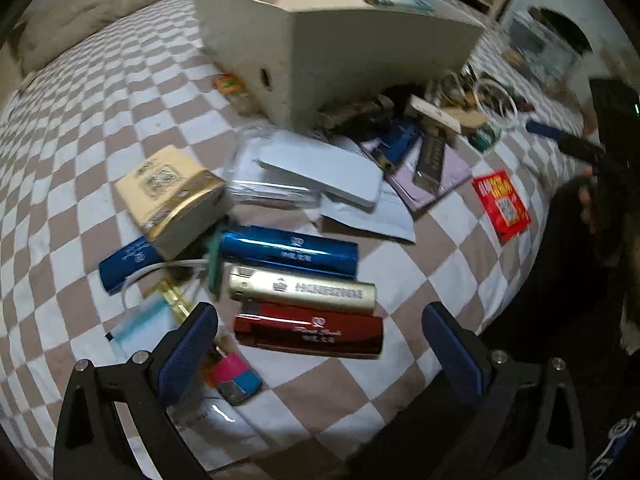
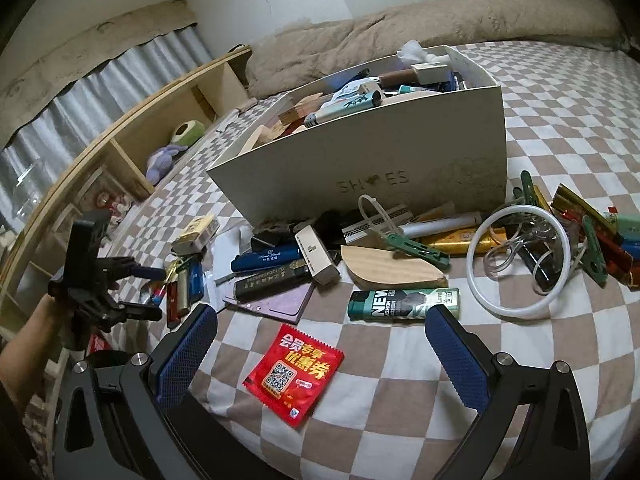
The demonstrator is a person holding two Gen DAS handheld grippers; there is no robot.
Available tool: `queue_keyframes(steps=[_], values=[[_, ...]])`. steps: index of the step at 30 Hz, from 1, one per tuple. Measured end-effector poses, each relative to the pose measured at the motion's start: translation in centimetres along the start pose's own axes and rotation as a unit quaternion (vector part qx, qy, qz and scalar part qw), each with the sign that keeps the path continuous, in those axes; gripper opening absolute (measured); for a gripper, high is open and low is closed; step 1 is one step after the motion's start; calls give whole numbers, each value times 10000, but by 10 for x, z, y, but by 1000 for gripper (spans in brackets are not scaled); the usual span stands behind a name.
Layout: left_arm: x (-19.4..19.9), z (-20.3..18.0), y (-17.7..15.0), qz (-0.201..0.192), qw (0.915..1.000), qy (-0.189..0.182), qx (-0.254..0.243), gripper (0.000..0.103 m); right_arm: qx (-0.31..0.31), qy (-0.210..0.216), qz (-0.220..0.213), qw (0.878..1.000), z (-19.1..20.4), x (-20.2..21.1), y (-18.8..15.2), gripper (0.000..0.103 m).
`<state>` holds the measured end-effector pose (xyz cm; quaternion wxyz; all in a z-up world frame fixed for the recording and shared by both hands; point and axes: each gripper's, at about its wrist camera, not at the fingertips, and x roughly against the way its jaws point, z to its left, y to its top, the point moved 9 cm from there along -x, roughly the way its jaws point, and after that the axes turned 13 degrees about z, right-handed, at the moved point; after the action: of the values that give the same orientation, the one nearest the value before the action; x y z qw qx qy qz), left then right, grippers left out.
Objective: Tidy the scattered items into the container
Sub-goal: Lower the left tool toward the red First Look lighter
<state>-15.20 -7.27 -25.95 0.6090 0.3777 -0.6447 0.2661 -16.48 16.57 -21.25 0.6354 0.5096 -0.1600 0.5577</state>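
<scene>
The shoe box (image 2: pixel 360 168), ahead of both grippers on the checked bedspread (image 2: pixel 560 120), is already heaped with lighters and small packets, yet much is left outside it. Nothing is held: the left gripper (image 1: pixel 320 344) and the right gripper (image 2: pixel 320 344) are both seen with jaws spread wide and empty. Just ahead of the left gripper three lighters are counted: one red lighter (image 1: pixel 308 334), one gold lighter (image 1: pixel 302 289), one blue lighter (image 1: pixel 288 250). Between the right gripper's fingers one red sachet (image 2: pixel 294 372) lies; just beyond, one green lighter (image 2: pixel 402 304), one wooden piece (image 2: pixel 392 266) and one white ring (image 2: pixel 520 256) are seen.

checkered bed (image 2: pixel 560 128); wooden shelf (image 2: pixel 132 140); white wall (image 2: pixel 256 4)
</scene>
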Motion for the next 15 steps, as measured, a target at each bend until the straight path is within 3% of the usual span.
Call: queue_keyframes(steps=[4,8,15], values=[[-10,-6,-3,169,9991,274,-286,103,-86,-51,-10,9999,-6,-1,2,103],[-17,-1,-4,218,9990,323,-218,103,-109,-55,-58,9999,-9,-1,4,103],[-23,-1,-5,125,9978,603,-237,103,88,-402,313,9987,-10,-21,3,103]])
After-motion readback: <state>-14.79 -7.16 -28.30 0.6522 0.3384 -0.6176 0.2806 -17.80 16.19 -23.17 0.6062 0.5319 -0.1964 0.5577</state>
